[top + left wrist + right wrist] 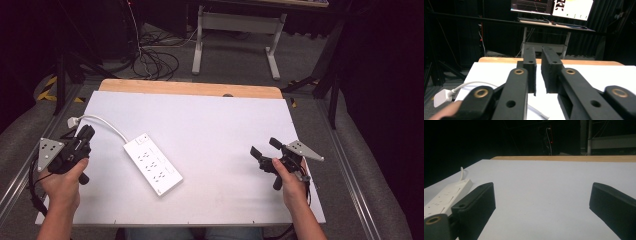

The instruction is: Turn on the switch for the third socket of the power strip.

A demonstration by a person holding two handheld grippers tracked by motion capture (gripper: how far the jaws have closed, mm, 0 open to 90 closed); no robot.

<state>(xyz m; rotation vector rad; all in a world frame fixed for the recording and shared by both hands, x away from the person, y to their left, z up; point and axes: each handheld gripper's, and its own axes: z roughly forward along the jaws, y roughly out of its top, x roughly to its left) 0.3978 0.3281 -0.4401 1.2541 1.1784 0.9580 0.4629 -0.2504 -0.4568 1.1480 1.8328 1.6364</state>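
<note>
Two hands low at opposite table (210, 125) edges, grippers forward.

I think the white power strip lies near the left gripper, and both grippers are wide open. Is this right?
Not quite. Only the right gripper is wide open, as the right gripper view shows. The left gripper is nearly closed, seen in the left gripper view. The power strip does lie near it.

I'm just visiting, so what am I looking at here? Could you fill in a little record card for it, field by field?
Surface: white table with a wooden far edge
Object: white power strip, lying flat left of centre
Cable: white cord running to a plug at the table's left edge
Left gripper: jaws nearly closed, holding nothing
Right gripper: jaws wide open, empty
</note>
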